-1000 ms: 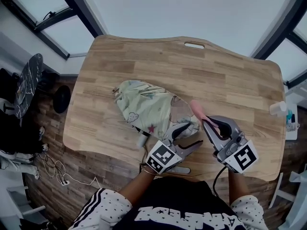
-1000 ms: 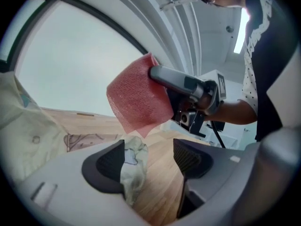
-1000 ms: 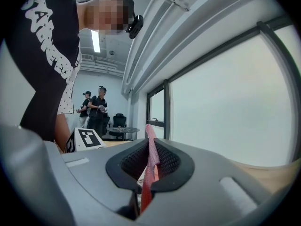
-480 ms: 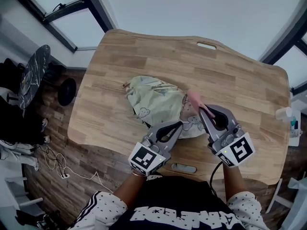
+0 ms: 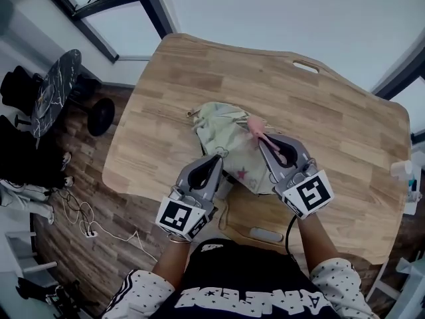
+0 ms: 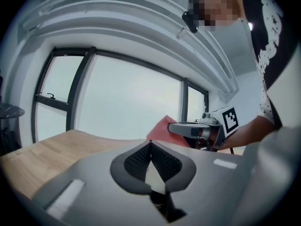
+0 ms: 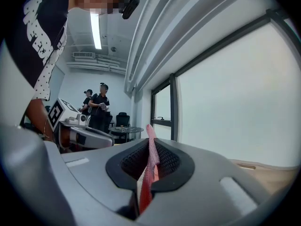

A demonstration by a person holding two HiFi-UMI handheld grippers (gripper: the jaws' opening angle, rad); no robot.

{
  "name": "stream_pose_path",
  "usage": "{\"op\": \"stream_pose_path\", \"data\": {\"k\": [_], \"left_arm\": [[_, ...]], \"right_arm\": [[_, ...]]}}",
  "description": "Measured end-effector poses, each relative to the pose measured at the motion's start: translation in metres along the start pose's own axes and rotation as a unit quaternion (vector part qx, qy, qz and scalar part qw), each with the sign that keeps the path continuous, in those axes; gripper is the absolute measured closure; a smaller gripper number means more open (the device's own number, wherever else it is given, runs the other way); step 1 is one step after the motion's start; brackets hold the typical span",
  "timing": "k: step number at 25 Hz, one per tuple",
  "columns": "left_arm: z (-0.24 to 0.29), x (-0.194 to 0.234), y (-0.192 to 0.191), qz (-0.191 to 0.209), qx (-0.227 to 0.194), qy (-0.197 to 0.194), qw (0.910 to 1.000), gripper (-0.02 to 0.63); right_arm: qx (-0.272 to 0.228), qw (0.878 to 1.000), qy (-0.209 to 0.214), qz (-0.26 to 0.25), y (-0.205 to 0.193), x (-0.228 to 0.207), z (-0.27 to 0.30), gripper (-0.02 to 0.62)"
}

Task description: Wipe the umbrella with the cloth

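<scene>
Right gripper [image 5: 263,140] was clamped on pink cloth [image 5: 254,125], held at umbrella's [image 5: 226,128] 1 o'clock. Umbrella was seen mid-table [image 5: 199,65]. Left gripper [image 5: 217,157], at its 7 o'clock edge, had just been closed, jaws together, nothing made out between.

Loads of open light wooden tabletop [image 5: 339,128] beyond and to both sides of me. Only the crumpled pale-green patterned umbrella [image 5: 228,133] blocks the middle, plus a small white bottle [image 5: 400,171] at the right edge.

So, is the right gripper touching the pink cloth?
Touching. In the right gripper view, the right gripper is shut on the pink cloth, pinched between its pads.
</scene>
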State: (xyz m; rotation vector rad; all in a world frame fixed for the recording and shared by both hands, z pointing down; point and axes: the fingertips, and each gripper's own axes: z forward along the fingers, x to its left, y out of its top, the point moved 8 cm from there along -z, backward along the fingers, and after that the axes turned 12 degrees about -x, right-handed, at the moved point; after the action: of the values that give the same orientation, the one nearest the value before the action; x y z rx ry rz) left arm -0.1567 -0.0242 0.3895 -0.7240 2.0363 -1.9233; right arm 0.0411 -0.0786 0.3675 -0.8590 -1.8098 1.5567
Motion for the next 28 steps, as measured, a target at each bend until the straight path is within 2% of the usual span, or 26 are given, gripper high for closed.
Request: {"op": "stream_pose_path", "data": {"k": [7,9,10,15,20,22,25,28], "left_arm": [[-0.012,0.019,-0.006,-0.006,0.023,0.020,0.9995,0.599],[-0.012,0.023,-0.010,-0.008,0.033,0.019,0.9992,0.548],[-0.013,0.024,-0.012,-0.010,0.037,0.018,0.9991,0.543],[-0.013,0.027,-0.016,-0.007,0.036,0.016,0.9992,0.556],[-0.013,0.029,-0.024,-0.013,0.058,0.019,0.9980,0.568],[-0.013,0.029,-0.028,-0.018,0.070,0.020,0.9972,0.535],[-0.016,0.029,-0.033,-0.033,0.080,0.024,0.9959,0.520],[-0.016,0.031,-0.036,-0.047,0.089,0.029,0.9945,0.467]], "right_arm": [[0.027,0.999,0.031,0.011,-0.022,0.014,0.017,0.571],[0.033,0.999,0.039,0.015,-0.027,0.018,0.019,0.570],[0.037,0.998,0.043,0.017,-0.029,0.020,0.021,0.570],[0.053,0.996,0.062,0.030,-0.040,0.033,0.023,0.570],[0.074,0.992,0.092,0.036,-0.049,0.053,0.023,0.570],[0.077,0.991,0.100,0.051,-0.052,0.061,0.021,0.569],[0.081,0.988,0.116,0.068,-0.055,0.073,0.020,0.569],[0.078,0.985,0.136,0.073,-0.057,0.083,0.019,0.569]]}}
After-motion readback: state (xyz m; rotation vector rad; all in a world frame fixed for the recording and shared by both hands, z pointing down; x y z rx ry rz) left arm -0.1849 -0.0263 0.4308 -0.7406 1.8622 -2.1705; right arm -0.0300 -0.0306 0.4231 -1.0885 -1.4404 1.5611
